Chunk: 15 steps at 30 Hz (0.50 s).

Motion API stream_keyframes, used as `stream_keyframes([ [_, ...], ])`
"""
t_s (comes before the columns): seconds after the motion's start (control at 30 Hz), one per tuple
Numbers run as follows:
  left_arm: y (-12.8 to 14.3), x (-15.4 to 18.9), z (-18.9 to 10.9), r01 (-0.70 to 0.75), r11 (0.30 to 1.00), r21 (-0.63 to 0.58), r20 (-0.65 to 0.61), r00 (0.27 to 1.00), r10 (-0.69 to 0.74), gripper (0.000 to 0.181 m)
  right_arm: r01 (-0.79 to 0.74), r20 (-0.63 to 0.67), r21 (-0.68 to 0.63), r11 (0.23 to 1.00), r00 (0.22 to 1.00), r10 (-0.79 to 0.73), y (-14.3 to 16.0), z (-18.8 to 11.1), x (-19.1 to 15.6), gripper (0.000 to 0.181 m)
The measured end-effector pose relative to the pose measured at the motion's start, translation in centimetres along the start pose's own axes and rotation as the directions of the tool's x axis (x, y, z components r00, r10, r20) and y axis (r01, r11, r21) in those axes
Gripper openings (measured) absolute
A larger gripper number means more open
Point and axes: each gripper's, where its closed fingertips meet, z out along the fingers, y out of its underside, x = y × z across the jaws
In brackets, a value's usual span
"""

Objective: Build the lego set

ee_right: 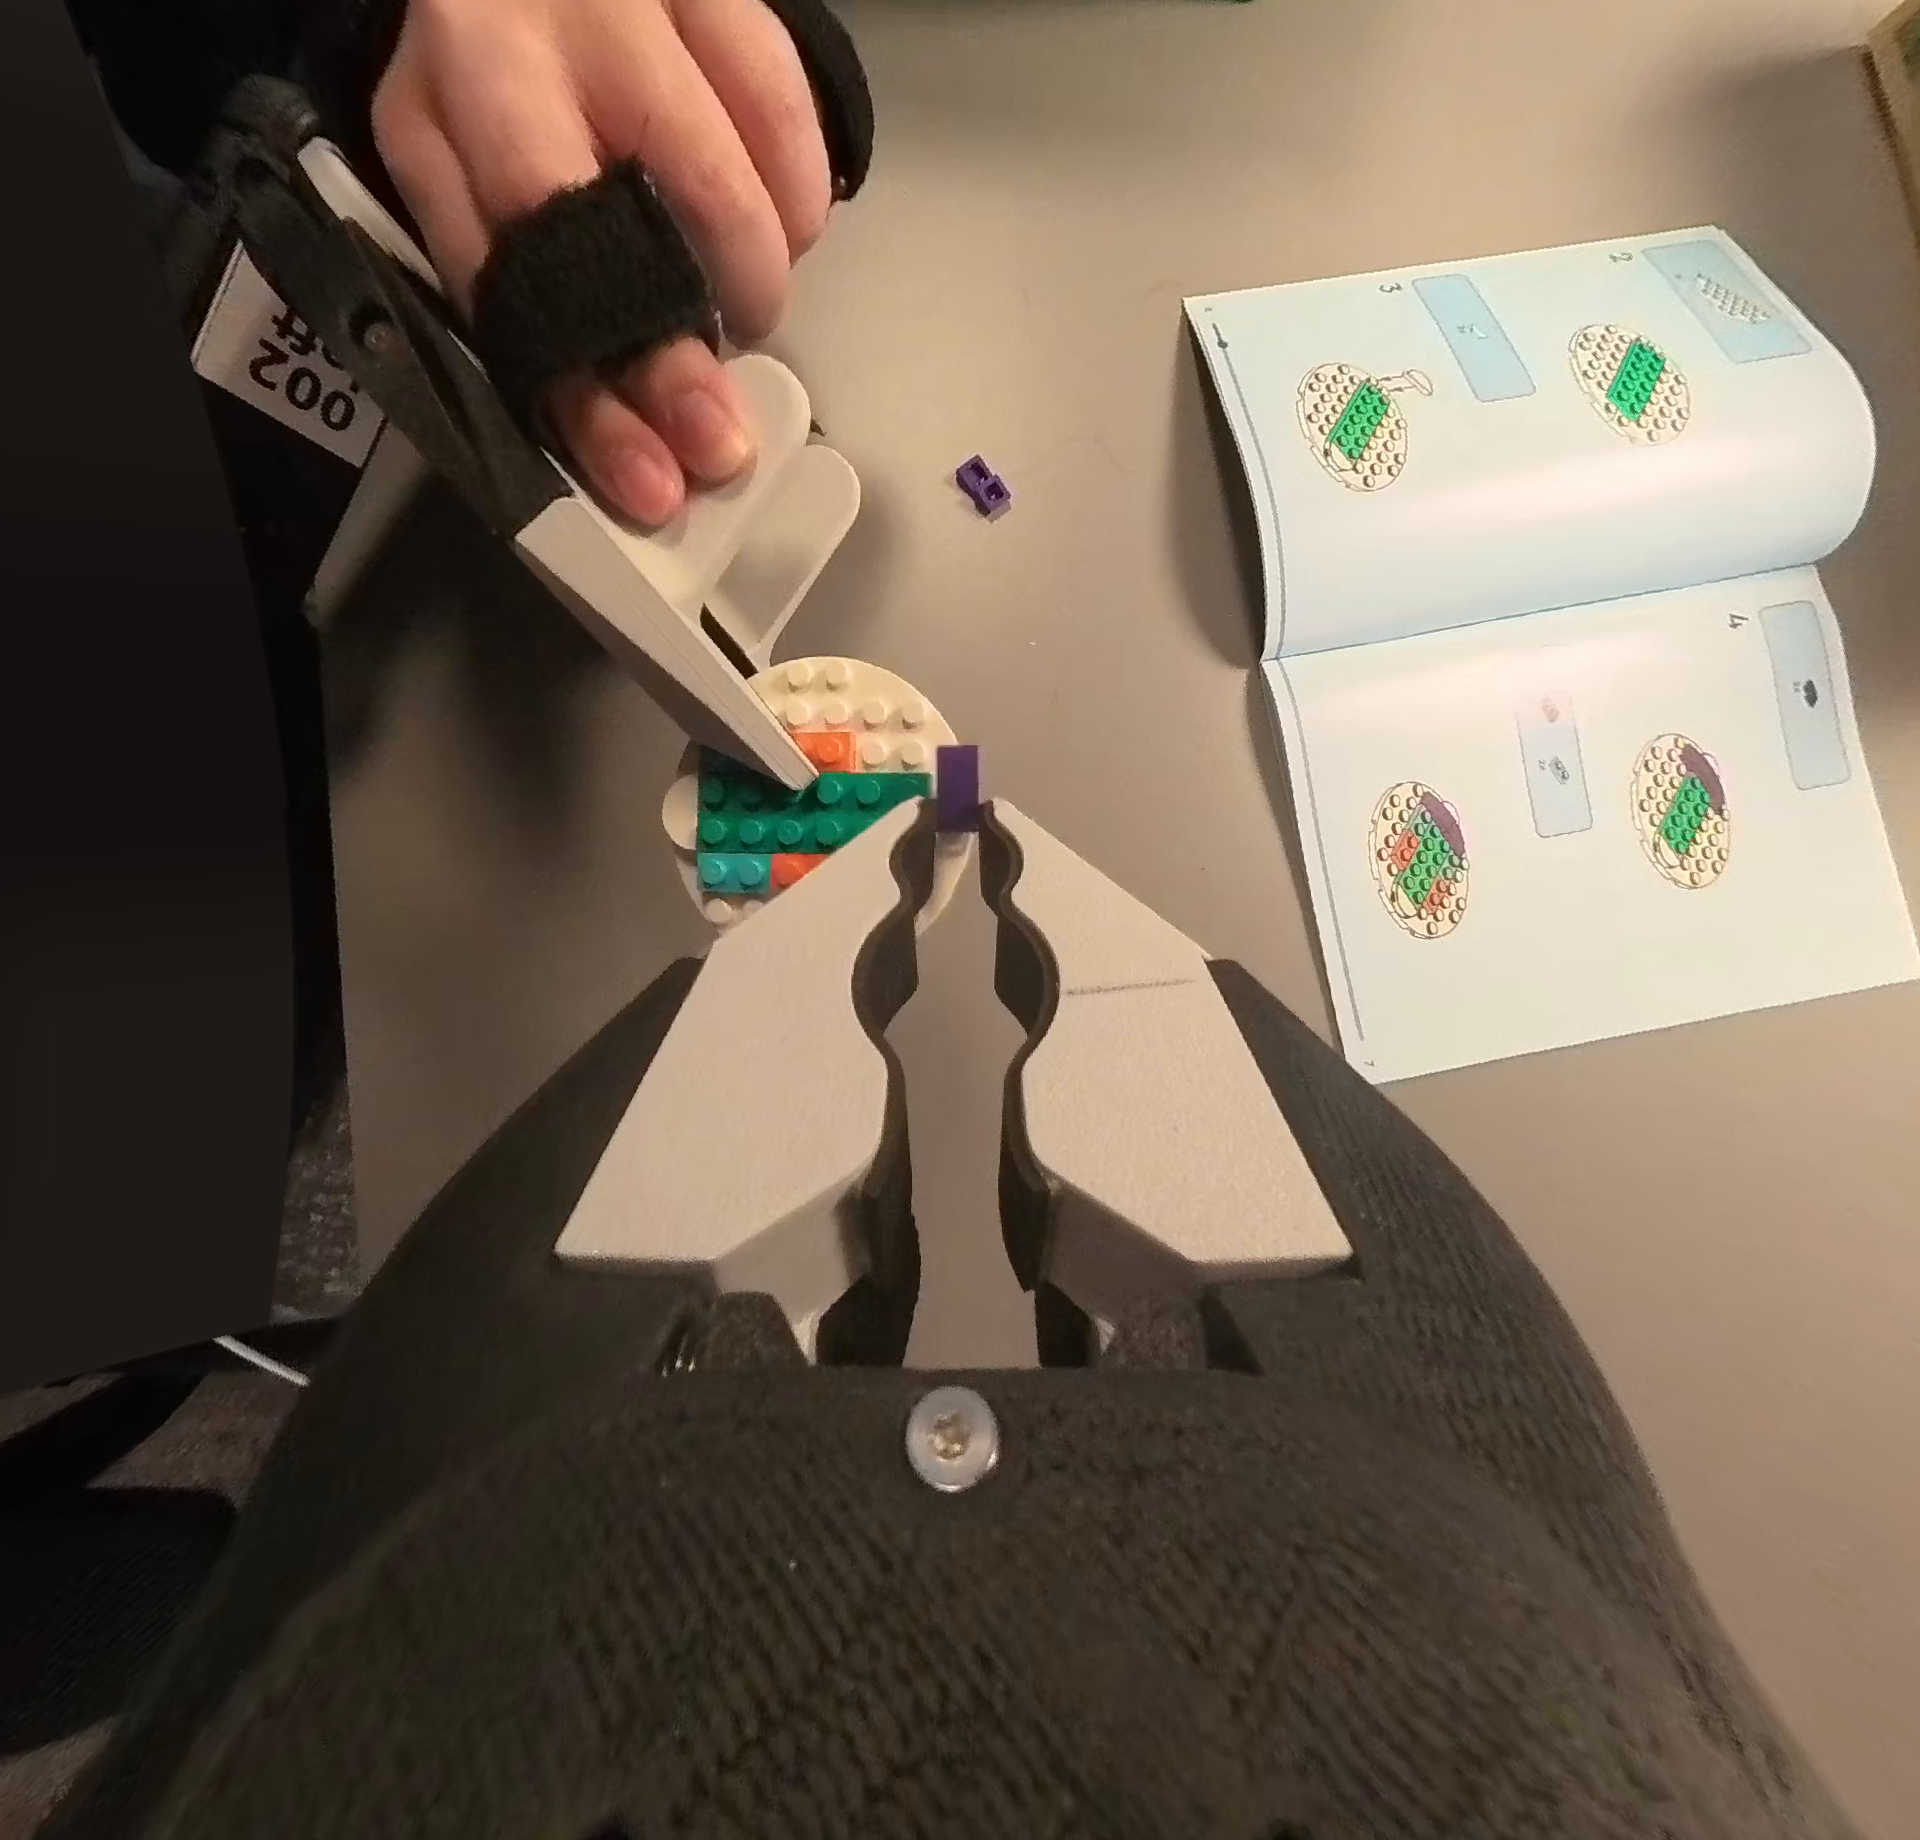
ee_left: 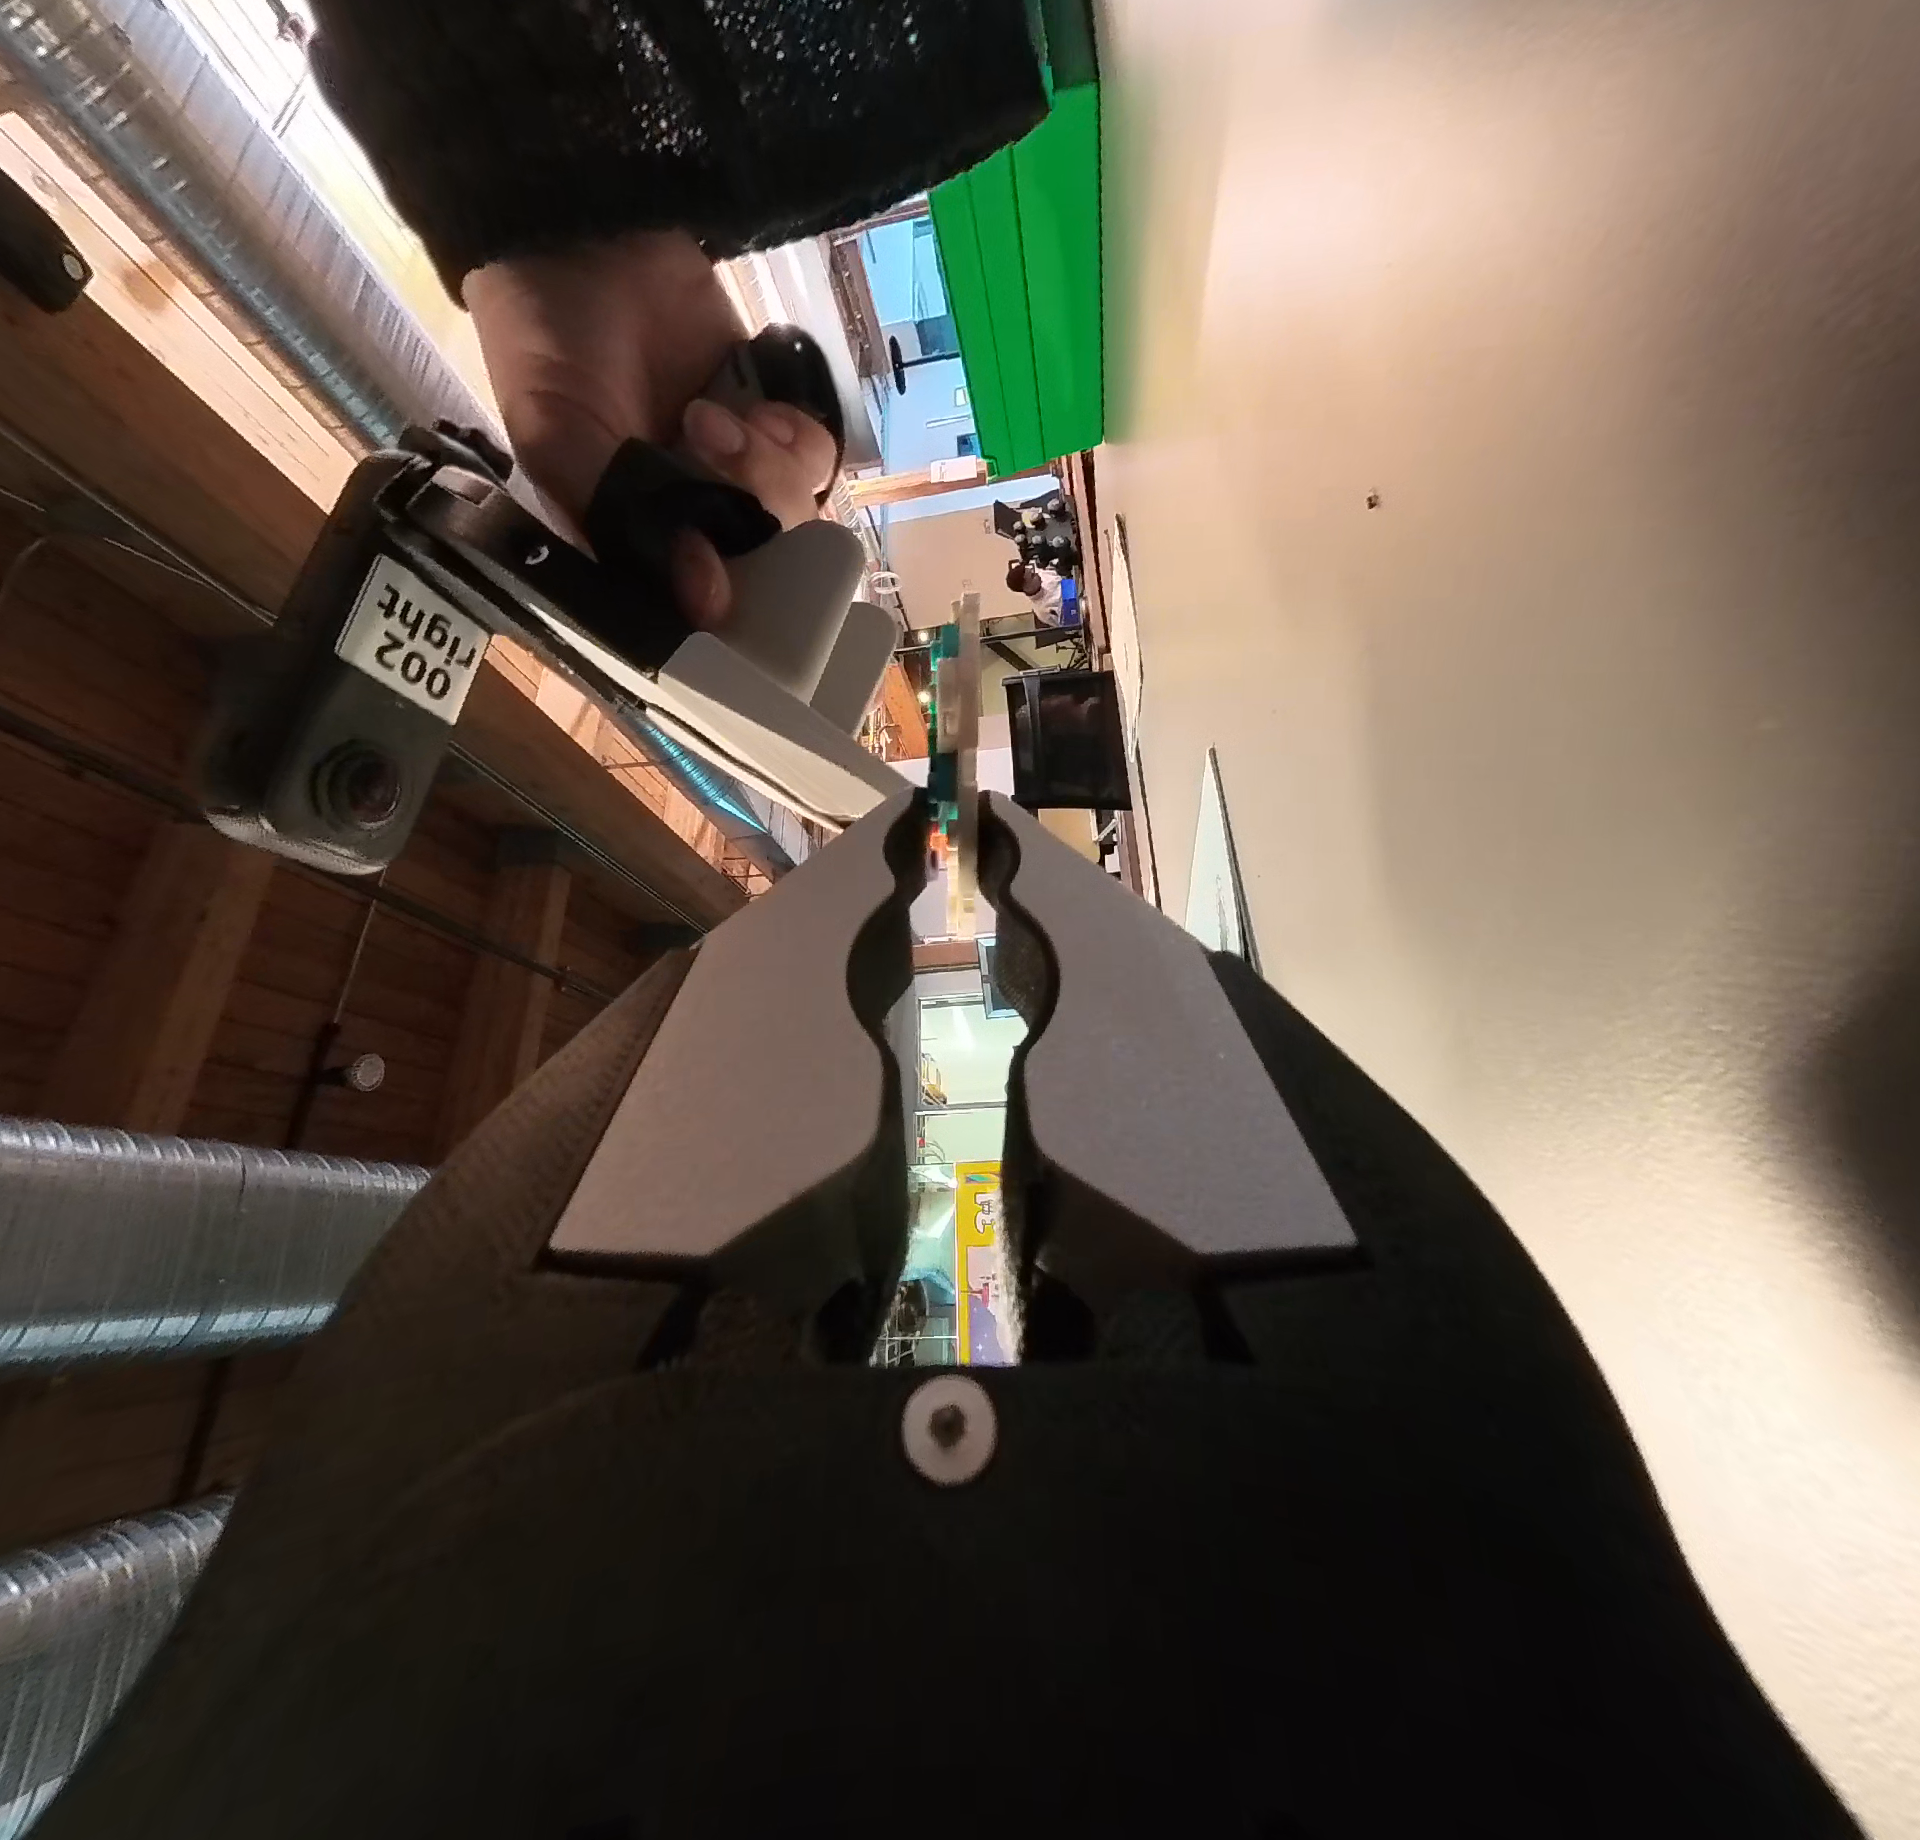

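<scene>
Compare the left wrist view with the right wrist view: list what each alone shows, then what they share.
Left wrist view only: ceiling ducts and the round plate seen edge-on in the left hand-held gripper.

Right wrist view only: a purple brick in the right hand-held gripper, a loose purple brick, and the open booklet.

Both: the plate build, the green bin, and the table.
</scene>
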Motion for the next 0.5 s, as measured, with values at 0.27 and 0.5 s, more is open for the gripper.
stream_keyframes([
  [0.27, 0.12, -0.04, 0.0, -0.001, 1.0, -0.005, 0.001, 1.0, 0.001, 0.007, 0.002, 0.0, -0.038, 0.999, 1.0, -0.002, 0.29, -0.23, 0.07, 0.006],
  [0.5, 0.37, -0.24, 0.01, 0.005, 1.0, -0.013, 0.008, 1.0, -0.005, 0.007, -0.002, -0.009, -0.072, 0.997, 1.0, 0.001, 0.91, -0.58, 0.13, 0.007],
])
